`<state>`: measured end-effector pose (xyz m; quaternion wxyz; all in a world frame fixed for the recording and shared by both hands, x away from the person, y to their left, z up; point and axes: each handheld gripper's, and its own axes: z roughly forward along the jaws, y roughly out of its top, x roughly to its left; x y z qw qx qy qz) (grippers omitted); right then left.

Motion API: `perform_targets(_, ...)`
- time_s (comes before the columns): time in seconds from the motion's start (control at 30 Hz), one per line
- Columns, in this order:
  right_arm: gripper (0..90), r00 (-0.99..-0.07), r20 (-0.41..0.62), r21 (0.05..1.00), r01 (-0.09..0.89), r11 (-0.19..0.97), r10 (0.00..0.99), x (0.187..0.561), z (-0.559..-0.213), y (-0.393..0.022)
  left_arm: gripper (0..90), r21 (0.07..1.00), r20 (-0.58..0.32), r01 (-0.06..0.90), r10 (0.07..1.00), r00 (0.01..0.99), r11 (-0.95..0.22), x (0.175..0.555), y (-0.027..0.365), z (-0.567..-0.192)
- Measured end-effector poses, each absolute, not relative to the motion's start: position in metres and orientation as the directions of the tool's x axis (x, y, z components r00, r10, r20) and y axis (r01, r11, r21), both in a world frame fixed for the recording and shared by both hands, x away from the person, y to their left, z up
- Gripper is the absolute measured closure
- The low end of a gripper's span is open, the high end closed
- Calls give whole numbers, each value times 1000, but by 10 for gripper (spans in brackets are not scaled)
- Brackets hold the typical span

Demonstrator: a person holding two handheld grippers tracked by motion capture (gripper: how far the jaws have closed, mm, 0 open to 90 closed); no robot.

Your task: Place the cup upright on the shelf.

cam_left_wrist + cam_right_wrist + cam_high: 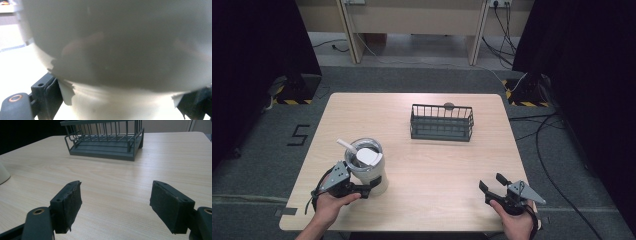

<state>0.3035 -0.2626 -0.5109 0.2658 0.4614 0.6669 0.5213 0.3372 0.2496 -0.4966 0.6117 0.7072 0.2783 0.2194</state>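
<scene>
Pressed right up against the lens in the left gripper view: cream-white insulated tumbler, smooth-walled, steel-rimmed, with white lid and white straw. Stands upright at the near-left of the pale wooden table, seen from above as well. Left gripper clamped on its lower body, one black jaw on either side of the wall. Right gripper near the table's near-right edge, jaws wide apart on nothing, pointed toward the dark grey wire basket at the far centre.

Likely rigid and fairly heavy for its size, more so if filled. Glossy coating probably slick against the pads. Top-heavy with lid and straw, so prone to tipping. Best gripped low to mid body, squarely across the width; never by straw or lid.
</scene>
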Motion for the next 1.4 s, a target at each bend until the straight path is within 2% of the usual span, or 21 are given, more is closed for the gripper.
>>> perform_targets(0.7, 262, -427, 131, 939, 342, 25, 895, 304, -511, -262, 104, 982, -45, 155, 664, 746, -107, 339, 248, -491)
perform_targets(1.4, 266, -424, 135, 942, 335, 17, 895, 304, -511, -263, 104, 989, -24, 114, 653, 757, -96, 361, 228, -460)
